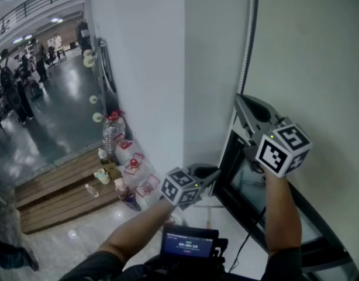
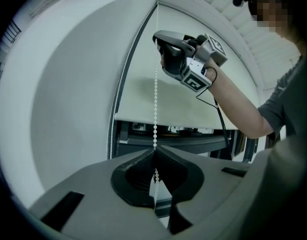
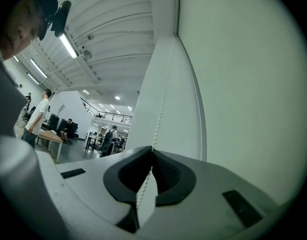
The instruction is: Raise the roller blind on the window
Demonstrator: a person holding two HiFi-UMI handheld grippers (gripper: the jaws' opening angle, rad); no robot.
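Roller blind [image 2: 178, 99] covers most of the window [image 2: 183, 141]; only a bottom strip is clear. Bead chain [image 2: 155, 94] near its left edge: left gripper [image 2: 154, 153] jaws pinched shut on it low, right gripper [image 3: 152, 150] clamped on it higher. Most of the raising is left.

- The roller blind [image 2: 138, 94] is plain, pale fabric, drawn most of the way down, with its bottom edge level.
- The window [image 2: 193, 143] has a dark frame and shows only as a strip under the blind.
- The white bead chain [image 2: 155, 94] hangs straight and taut near the blind's left edge.
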